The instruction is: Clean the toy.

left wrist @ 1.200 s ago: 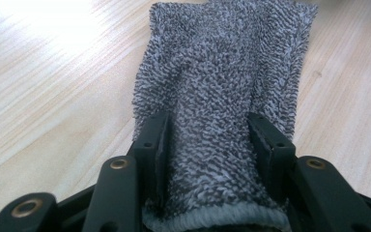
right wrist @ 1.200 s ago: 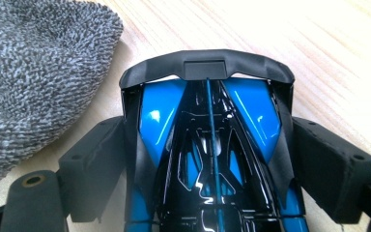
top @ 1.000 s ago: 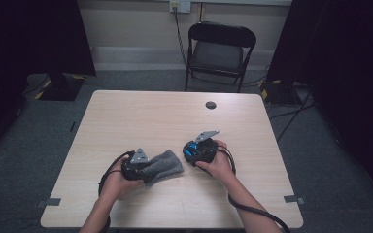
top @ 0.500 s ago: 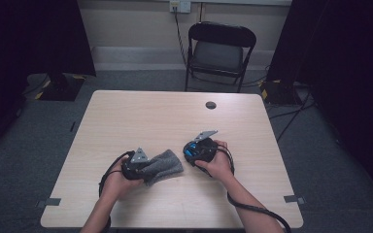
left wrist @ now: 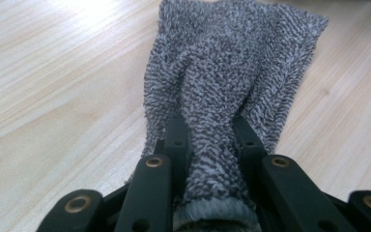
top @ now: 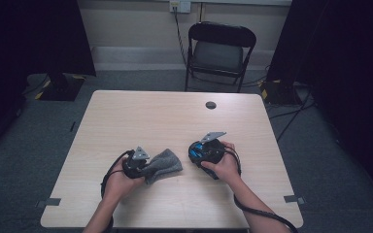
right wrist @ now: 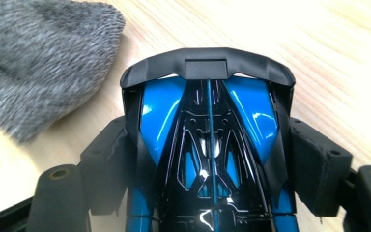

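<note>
The left claw (left wrist: 207,145) has just been closing and now pinches a bunched fold of the grey cloth (left wrist: 232,67), which fans out beyond the jaws and lies flat on the desk (left wrist: 53,72). The right claw (right wrist: 207,159) is clamped across a glossy blue and black toy car (right wrist: 207,135), a pad pressing on each flank. On the high view, cloth and car lie near each other on the desk's near half. Farther back, a black folding chair (top: 221,51) stands behind the desk.

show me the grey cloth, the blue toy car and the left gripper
grey cloth (left wrist: 232,63), left gripper view, on the bunched middle fold.
blue toy car (right wrist: 162,108), right gripper view, on its left blue body panel.
left gripper (top: 145,170), high view, at the jaw tips clamped on the cloth.
</note>
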Demonstrator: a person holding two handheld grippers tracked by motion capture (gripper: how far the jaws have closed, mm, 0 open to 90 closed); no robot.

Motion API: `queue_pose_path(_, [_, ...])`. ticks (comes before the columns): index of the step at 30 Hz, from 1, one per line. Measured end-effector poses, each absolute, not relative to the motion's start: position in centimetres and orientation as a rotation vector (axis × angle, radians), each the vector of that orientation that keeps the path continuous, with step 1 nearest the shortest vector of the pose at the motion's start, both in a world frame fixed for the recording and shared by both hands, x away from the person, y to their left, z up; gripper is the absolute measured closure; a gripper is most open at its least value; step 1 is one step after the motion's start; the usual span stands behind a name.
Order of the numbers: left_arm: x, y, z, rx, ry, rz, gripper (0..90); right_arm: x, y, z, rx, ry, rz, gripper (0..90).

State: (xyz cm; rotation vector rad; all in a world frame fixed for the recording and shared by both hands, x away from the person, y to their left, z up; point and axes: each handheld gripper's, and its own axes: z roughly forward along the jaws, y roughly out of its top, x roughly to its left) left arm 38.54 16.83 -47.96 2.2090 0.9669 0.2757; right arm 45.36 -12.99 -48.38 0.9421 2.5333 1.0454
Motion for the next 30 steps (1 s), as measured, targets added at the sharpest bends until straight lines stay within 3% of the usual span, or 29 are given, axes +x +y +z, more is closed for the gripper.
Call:
queue_pose_path(9, [39.4, 16.7, -45.5, 2.036, 1.055, 0.366, 75.1, 44.3, -14.7, -47.1, 0.942, 2.509, 1.156, 25.5])
queue_pose_path(18, [42.8, 12.8, -43.7, 2.058, 1.072, 0.451, 74.8, 42.4, -14.7, -45.2, 0.877, 2.49, 1.265, 25.5])
queue_pose_path(30, [42.7, 5.9, -43.6, 2.13, 0.907, 0.313, 74.8, 41.8, -15.2, -45.3, 0.911, 2.452, 1.253, 25.5])
